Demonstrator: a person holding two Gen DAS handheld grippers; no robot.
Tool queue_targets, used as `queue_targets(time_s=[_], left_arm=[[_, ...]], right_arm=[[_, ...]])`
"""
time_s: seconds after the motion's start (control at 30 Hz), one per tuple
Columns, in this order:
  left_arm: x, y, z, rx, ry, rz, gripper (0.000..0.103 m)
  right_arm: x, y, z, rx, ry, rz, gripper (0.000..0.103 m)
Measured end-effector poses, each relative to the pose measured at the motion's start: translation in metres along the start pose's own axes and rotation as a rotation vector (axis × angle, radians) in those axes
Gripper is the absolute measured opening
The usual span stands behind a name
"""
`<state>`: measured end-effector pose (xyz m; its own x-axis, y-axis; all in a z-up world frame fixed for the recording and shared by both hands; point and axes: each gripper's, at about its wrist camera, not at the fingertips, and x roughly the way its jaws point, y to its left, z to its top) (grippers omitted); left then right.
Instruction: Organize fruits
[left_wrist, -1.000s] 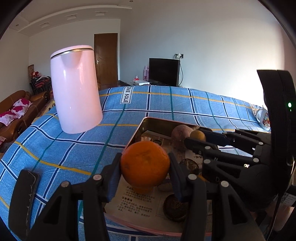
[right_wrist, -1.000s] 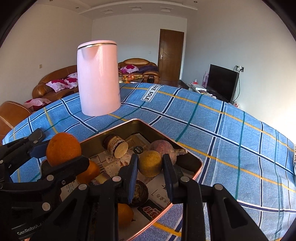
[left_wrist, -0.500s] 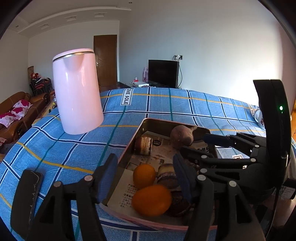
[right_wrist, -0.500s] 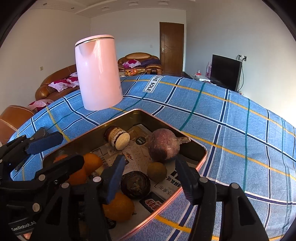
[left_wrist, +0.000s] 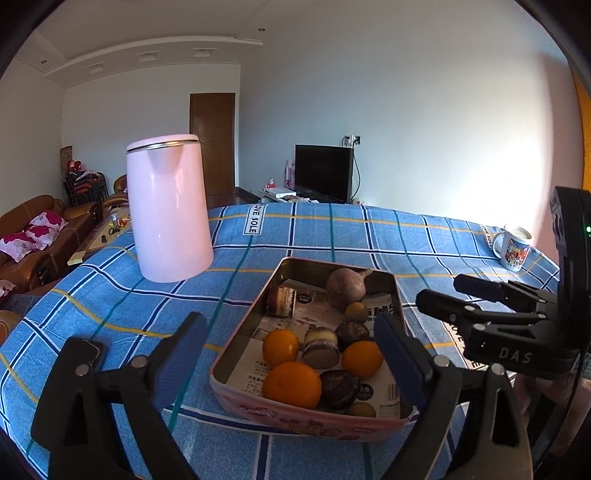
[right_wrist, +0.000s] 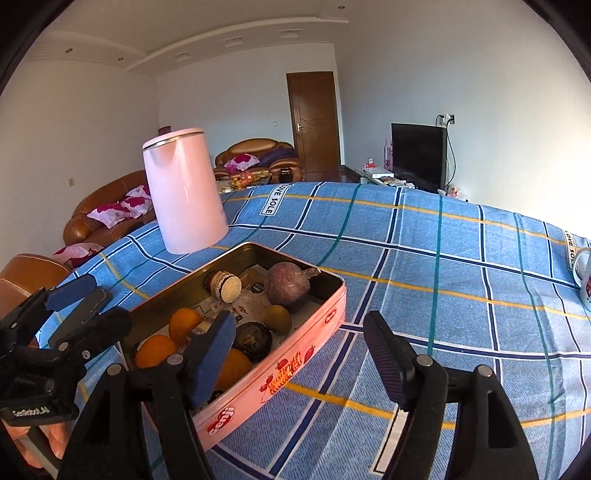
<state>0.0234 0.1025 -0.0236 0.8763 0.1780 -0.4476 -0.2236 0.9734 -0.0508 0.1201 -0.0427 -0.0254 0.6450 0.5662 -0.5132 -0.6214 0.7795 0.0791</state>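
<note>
A pink tin (left_wrist: 306, 417) lined with printed paper lies on the blue checked cloth. It holds three oranges, the nearest (left_wrist: 291, 384) at its front, a purple bulb-shaped fruit (left_wrist: 345, 288), a small yellow-green fruit (left_wrist: 356, 311) and dark round fruits (left_wrist: 340, 384). My left gripper (left_wrist: 290, 321) hangs just before the tin's near end; its jaws are opening and grip nothing. My right gripper (right_wrist: 299, 319) stands by the tin's (right_wrist: 295, 369) long side, jaws opening, also empty. The yellow-green fruit (right_wrist: 277, 317) rests beside the purple fruit (right_wrist: 290, 286). Each gripper appears in the other's view: the right (left_wrist: 441, 291), the left (right_wrist: 103, 302).
A tall pink kettle (left_wrist: 168, 210) (right_wrist: 184, 192) stands on the cloth behind the tin's left. A printed mug (left_wrist: 513, 247) sits near the far right edge. Brown sofas lie beyond the table's left edge. Bare cloth stretches to the right of the tin.
The left gripper let go of an orange, which now lies in the tin. The right gripper released the yellow-green fruit into the tin. Both opened and drew back.
</note>
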Motion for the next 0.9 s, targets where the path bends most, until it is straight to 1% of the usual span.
queue_targets(time_s=[0.13,0.37,0.9], left_arm=[[-0.006,-0.004,-0.001,0.005,-0.014,-0.003,0.095],[-0.01,-0.008,-0.003,0.008,-0.019,-0.006,0.096],[-0.01,-0.006,-0.005,0.006,-0.015,-0.005,0.097]], right_arm=[[-0.018,0.0,-0.004,0.009,-0.034,0.001,0.074],[-0.037,0.009,-0.01,-0.026,-0.074,-0.009,0.076],[-0.044,0.011,-0.014,-0.027,-0.09,-0.012,0.078]])
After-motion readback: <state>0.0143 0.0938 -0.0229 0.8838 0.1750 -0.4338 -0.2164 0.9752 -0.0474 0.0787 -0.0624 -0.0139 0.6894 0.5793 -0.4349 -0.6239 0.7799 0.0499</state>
